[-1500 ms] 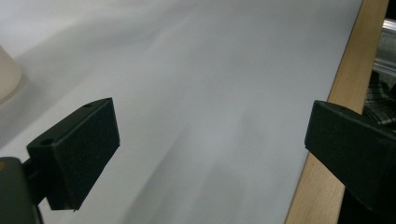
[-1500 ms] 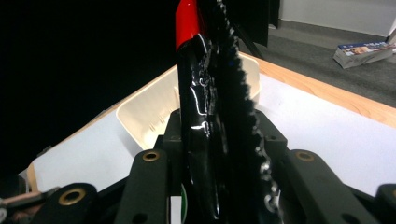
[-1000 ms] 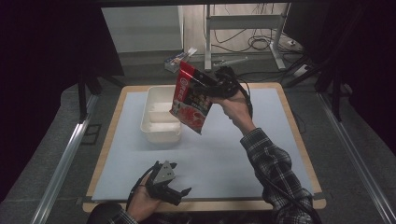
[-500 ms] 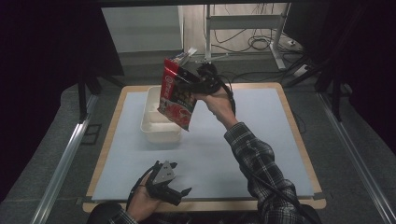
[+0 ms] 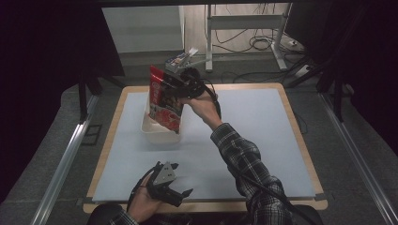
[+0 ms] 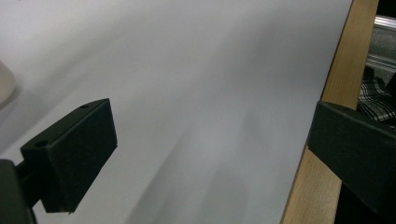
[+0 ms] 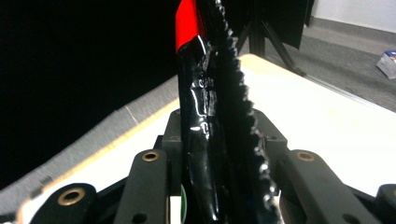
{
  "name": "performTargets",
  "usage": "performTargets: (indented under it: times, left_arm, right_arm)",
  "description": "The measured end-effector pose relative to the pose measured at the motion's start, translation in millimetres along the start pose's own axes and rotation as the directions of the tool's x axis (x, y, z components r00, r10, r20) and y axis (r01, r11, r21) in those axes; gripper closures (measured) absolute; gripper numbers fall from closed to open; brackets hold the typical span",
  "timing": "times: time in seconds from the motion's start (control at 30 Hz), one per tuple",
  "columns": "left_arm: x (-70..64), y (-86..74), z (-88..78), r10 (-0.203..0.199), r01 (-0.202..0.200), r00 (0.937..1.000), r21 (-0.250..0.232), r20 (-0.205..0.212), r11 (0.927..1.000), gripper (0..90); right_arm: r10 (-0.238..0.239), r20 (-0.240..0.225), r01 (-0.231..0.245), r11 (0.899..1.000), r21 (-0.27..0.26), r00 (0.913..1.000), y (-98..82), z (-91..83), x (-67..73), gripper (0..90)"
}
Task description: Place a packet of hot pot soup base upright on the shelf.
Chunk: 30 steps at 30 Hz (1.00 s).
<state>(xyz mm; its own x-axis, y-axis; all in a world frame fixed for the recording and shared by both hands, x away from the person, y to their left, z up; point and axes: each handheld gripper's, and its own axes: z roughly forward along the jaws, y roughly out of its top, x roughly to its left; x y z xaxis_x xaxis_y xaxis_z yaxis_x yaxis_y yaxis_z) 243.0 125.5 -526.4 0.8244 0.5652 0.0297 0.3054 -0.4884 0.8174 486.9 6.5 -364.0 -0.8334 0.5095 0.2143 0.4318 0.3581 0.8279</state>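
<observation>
A red and black snack bag hangs over a white plastic tub at the left back of the table. My right gripper is shut on the bag's upper edge and holds it in the air. In the right gripper view the bag stands edge-on, pinched between the two jaws, its serrated edge toward the camera. My left gripper rests in the hand near the table's front edge, open, nothing between its pads.
A pale mat covers the wooden table, whose front edge runs beside my left gripper. A small printed box lies on the floor behind the table. Metal rails flank both sides.
My right gripper has carried the bag leftward, from the table's middle to above the white tub. The left gripper has stayed where it was.
</observation>
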Motion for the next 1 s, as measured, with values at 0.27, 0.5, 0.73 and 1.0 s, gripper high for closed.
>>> performTargets:
  times: [0.27, 0.5, 0.73, 1.0]
  left_arm:
    - [-1.0, 0.2, 0.9, 0.009, -0.009, 1.0, 0.007, 0.003, 0.9999, 1.3]
    - [-1.3, -0.1, 1.3, 0.011, -0.011, 0.9999, 0.011, 0.003, 0.9999, 1.3]
    - [-3.0, -0.1, 3.1, 0.02, -0.02, 0.9998, 0.024, 0.001, 0.9995, 1.4]
    - [-3.0, -0.7, 4.2, 0.023, -0.023, 0.9997, 0.036, -0.003, 0.9991, 1.4]
  right_arm:
    - [0.0, 0.023, -0.002, 0.998, 0.056, 0.9997, -10.9, 21.0, -1.5, 63.6]
    - [-0.017, 0.046, 0.014, 0.998, 0.062, 0.9988, -16.9, 32.3, -3.5, 63.4]
    - [-0.085, 0.143, 0.073, 0.993, 0.089, 0.986, -23.5, 37.9, -5.7, 63.5]
    - [-0.045, 0.161, 0.032, 0.996, 0.087, 0.9859, -34.7, 36.3, -29.1, 61.6]
